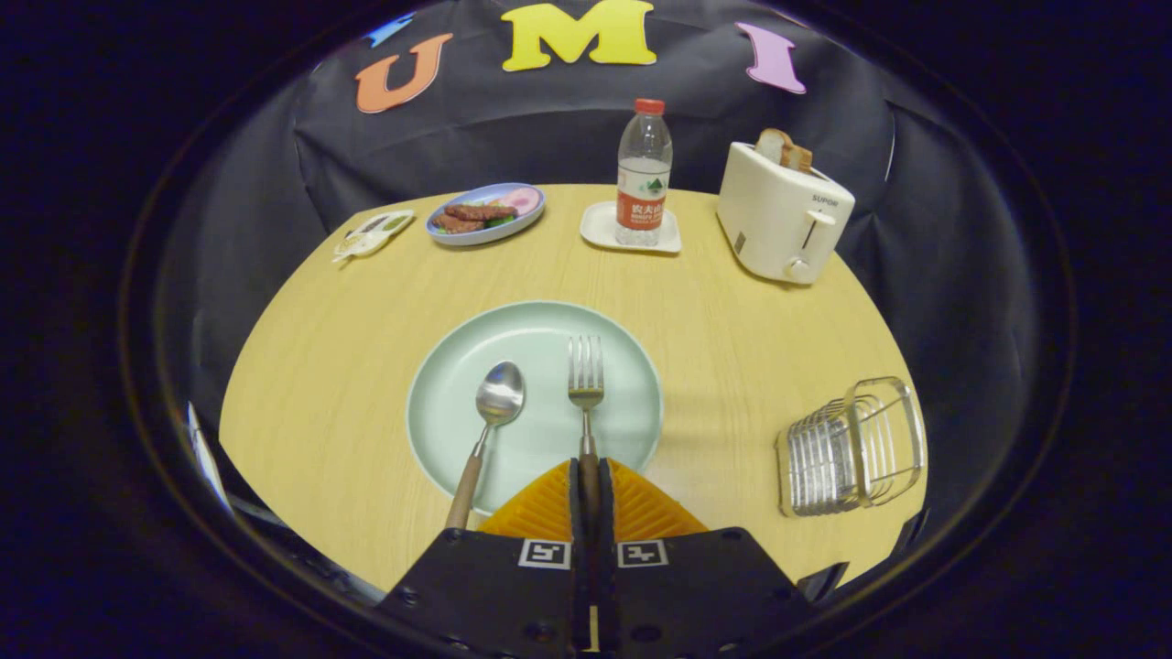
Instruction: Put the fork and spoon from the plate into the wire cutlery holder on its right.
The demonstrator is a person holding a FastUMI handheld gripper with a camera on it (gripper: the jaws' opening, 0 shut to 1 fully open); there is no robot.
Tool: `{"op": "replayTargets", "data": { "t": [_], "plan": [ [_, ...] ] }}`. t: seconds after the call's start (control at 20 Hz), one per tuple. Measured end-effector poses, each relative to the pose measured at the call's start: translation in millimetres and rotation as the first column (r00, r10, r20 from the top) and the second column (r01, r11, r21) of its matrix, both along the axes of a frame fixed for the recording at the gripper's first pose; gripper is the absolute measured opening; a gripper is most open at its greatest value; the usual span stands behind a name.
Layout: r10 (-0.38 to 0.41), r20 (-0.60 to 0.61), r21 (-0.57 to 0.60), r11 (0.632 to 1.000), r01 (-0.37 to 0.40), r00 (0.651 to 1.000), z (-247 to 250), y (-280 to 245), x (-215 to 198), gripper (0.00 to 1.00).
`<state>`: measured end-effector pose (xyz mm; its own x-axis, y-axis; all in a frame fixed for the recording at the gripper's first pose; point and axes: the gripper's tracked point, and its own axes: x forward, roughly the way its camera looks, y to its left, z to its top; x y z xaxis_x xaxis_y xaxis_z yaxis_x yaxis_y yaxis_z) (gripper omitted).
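The tool [591,476] is clamped on the fork [586,389] by its wooden handle, tines toward 12 o'clock over the plate [540,329]. It is probably light, stiff and slippery, so hold it firmly mid-handle. The wire cutlery holder [851,448] waits at 3 o'clock.

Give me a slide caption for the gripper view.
Gripper shut on the fork handle over the green plate, spoon alongside, wire cutlery holder waiting.
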<state>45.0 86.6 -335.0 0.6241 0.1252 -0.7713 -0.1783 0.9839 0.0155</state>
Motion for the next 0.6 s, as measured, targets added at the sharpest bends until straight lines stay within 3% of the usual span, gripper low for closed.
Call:
{"op": "replayTargets", "data": {
  "t": [0.2,0.6],
  "plan": [
    [0.011,0.032,-0.007,1.0,-0.011,0.999,30.7,-35.4,-7.9,0.04],
    [-0.088,0.053,-0.005,0.996,0.088,0.995,53.5,-134.7,-32.7,0.04]
  ]
}}
